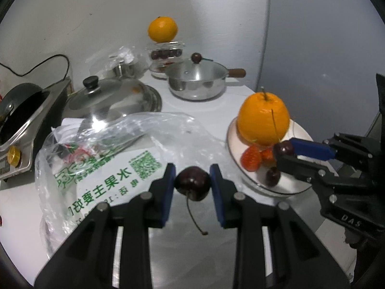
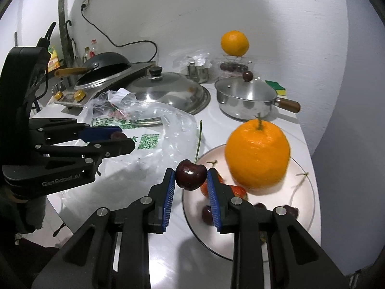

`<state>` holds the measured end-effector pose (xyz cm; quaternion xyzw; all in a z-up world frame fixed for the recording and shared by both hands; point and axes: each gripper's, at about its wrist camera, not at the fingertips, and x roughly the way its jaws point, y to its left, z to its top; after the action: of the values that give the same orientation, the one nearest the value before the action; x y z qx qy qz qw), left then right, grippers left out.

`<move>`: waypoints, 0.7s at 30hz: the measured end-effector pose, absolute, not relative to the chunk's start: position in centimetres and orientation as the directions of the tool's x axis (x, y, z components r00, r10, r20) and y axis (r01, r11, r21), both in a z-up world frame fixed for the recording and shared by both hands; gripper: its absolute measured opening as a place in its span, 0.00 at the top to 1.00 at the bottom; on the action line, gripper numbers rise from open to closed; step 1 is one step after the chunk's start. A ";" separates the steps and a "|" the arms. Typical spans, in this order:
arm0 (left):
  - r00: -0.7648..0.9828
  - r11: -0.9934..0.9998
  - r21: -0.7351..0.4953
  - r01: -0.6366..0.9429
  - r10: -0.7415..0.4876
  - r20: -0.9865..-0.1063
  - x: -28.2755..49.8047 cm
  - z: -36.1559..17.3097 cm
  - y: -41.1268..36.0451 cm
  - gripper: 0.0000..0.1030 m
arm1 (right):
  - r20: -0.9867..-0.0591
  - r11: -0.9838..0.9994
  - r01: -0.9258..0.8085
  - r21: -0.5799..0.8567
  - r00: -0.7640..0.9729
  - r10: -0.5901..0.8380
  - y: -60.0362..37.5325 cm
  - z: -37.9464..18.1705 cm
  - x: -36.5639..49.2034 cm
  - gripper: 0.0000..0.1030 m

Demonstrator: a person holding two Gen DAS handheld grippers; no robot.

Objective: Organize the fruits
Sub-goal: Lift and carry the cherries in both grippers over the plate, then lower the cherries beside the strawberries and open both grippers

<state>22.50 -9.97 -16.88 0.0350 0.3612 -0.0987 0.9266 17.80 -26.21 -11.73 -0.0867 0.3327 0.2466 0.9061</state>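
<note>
Two cherries held, one per gripper; plate (image 2: 310, 192) holds orange (image 2: 257, 154), strawberries (image 1: 251, 160) (cherries too).

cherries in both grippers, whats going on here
A person is sorting fruit with two handheld grippers. The left gripper is shut on one cherry above the plastic bag; the right gripper is shut on another cherry at the plate, which holds an orange, strawberries and cherries.
</note>
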 end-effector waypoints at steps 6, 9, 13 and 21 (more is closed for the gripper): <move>0.717 0.972 0.002 0.235 -0.172 -0.676 22.1 -16.5 -12.1 0.71 | -0.638 0.879 -0.477 0.008 0.675 0.372 -28.7 -11.5 17.1 0.72; 0.714 0.968 0.003 0.251 -0.183 -0.676 22.0 -16.4 -13.3 0.71 | -0.636 0.887 -0.461 0.009 0.682 0.361 -29.9 -11.5 16.8 0.72; 0.706 0.962 0.005 0.273 -0.197 -0.681 21.8 -16.5 -14.9 0.71 | -0.639 0.897 -0.442 0.008 0.688 0.344 -31.4 -11.7 16.3 0.72; 0.693 0.951 0.013 0.308 -0.215 -0.688 21.8 -16.7 -17.5 0.71 | -0.643 0.913 -0.407 0.019 0.694 0.323 -34.2 -12.2 15.9 0.72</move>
<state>21.76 -17.52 -16.73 0.0640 0.3649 -0.1425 0.9178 15.85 -34.20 -12.20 -0.0625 0.3368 0.1987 0.9182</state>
